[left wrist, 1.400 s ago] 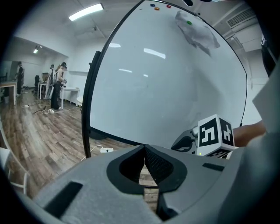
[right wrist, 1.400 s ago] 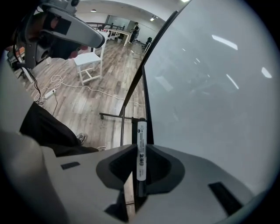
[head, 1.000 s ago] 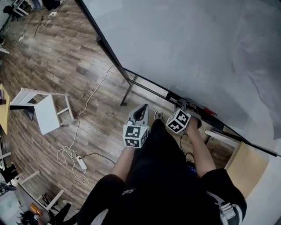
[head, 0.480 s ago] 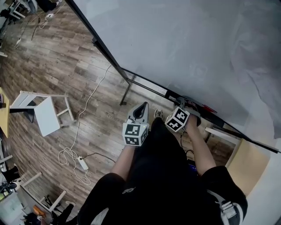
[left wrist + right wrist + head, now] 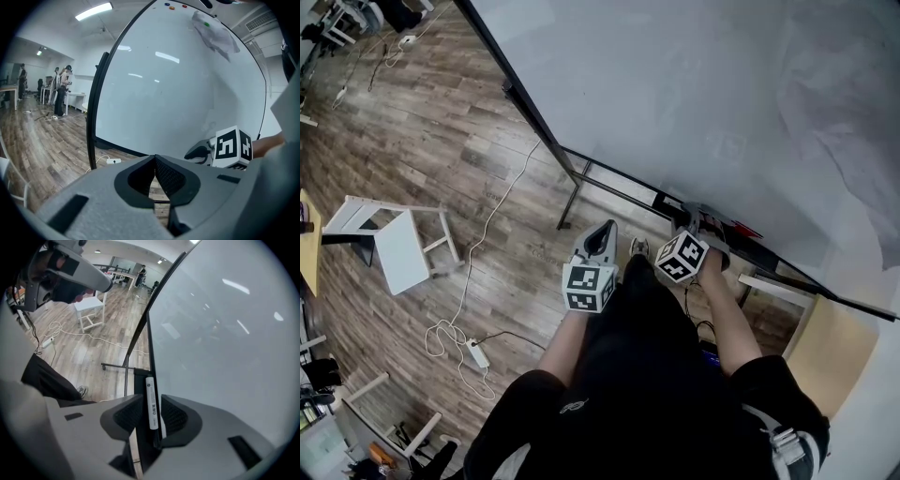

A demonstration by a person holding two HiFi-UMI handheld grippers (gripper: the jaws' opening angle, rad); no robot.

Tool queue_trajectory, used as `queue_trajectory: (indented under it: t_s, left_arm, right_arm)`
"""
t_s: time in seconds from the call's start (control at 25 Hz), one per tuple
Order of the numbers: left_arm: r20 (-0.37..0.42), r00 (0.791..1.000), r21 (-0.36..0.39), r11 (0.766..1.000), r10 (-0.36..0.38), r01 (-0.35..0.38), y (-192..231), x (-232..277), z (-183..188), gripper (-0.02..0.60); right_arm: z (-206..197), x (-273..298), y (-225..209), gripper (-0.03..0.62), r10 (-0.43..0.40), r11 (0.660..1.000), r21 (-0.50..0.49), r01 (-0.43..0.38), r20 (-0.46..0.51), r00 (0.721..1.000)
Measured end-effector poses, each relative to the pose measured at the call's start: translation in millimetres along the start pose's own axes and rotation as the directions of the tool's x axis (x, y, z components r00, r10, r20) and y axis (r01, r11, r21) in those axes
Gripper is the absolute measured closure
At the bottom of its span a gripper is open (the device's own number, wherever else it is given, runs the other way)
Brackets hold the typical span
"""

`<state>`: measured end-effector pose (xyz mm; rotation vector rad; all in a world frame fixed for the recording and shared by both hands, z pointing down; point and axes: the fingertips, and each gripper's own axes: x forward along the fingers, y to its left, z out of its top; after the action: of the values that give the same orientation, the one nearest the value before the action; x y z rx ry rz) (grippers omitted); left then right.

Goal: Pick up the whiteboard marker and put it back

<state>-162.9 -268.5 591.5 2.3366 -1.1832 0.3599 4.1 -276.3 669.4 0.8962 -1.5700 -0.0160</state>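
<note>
Your right gripper (image 5: 151, 405), jaws just spread, straddles the white cylindrical marker (image 5: 151, 392) lying in the black tray (image 5: 140, 379) under the glossy whiteboard (image 5: 225, 333). Your left gripper (image 5: 154, 159) sits pressed together, empty.

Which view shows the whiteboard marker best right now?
The right gripper view: the whiteboard marker lies on the tray between the right gripper's jaws, which have just been opening and stand clear of it. In the head view that gripper covers it; the left gripper view shows no marker.

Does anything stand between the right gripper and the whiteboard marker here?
Nothing visible. The whiteboard marker lies along the tray, right between the right gripper's jaws, which have just been opening.
</note>
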Motion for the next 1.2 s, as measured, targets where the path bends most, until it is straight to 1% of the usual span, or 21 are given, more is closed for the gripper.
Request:
queue_trajectory:
  t_s: [0.08,0.2,0.28,0.32,0.4,0.48,0.6,0.64,0.72,0.84,0.96,1.2]
  left_arm:
    - [0.004,1.0,0.005,1.0,-0.006,0.006,-2.0,-2.4,-0.8,0.575]
    - [0.013,1.0,0.021,0.999,-0.026,0.026,-7.9,-5.3,-0.1,0.575]
    - [0.018,0.999,0.037,0.998,-0.05,0.049,-16.3,-8.6,1.2,0.575]
    - [0.022,0.998,0.045,0.997,-0.063,0.062,-21.5,-10.1,1.8,0.575]
    - [0.031,0.995,0.059,0.994,-0.091,0.089,-31.7,-12.0,2.7,0.575]
    - [0.042,0.992,0.072,0.99,-0.123,0.12,-42.9,-13.2,3.9,0.575]
    - [0.052,0.984,0.08,0.983,-0.168,0.163,-63.7,-17.1,6.5,0.575]
    - [0.055,0.982,0.081,0.981,-0.179,0.174,-70.6,-18.4,7.2,0.575]
    - [0.061,0.977,0.087,0.976,-0.204,0.199,-85.1,-19.8,8.2,0.575]
    - [0.075,0.967,0.117,0.965,-0.244,0.234,-110.3,-22.2,11.2,0.575]
    - [0.085,0.961,0.138,0.958,-0.263,0.25,-131.6,-26.5,11.2,0.575]
    - [0.089,0.956,0.177,0.949,-0.279,0.261,-175.5,-31.6,7.7,0.575]
  right_arm:
    - [3.9,-7.7,-6.0,0.488,-0.04,0.999,0.036,0.039,0.034,0.999]
    - [7.6,-19.8,-10.0,0.489,-0.079,0.993,0.092,0.072,0.066,0.995]
    - [10.6,-34.8,-10.4,0.494,-0.099,0.983,0.164,0.08,0.11,0.989]
    - [12.8,-44.7,-10.3,0.511,-0.109,0.972,0.223,0.074,0.148,0.983]
    - [17.0,-66.2,-9.2,0.566,-0.135,0.929,0.369,0.039,0.238,0.962]
    - [15.7,-88.1,-8.6,0.584,-0.182,0.879,0.476,0.024,0.288,0.94]
    - [7.5,-124.1,-7.1,0.591,-0.272,0.838,0.542,0.064,0.313,0.91]
    - [5.2,-134.3,-4.2,0.591,-0.291,0.822,0.566,0.058,0.329,0.898]
    - [0.7,-150.8,1.4,0.592,-0.317,0.778,0.628,0.017,0.368,0.874]
    - [-8.6,-172.3,-0.4,0.592,-0.368,0.715,0.699,-0.029,0.411,0.835]
    - [-19.6,-187.6,-3.1,0.592,-0.405,0.684,0.728,-0.049,0.435,0.804]
    - [-48.7,-216.4,-5.5,0.592,-0.457,0.658,0.75,-0.059,0.461,0.76]
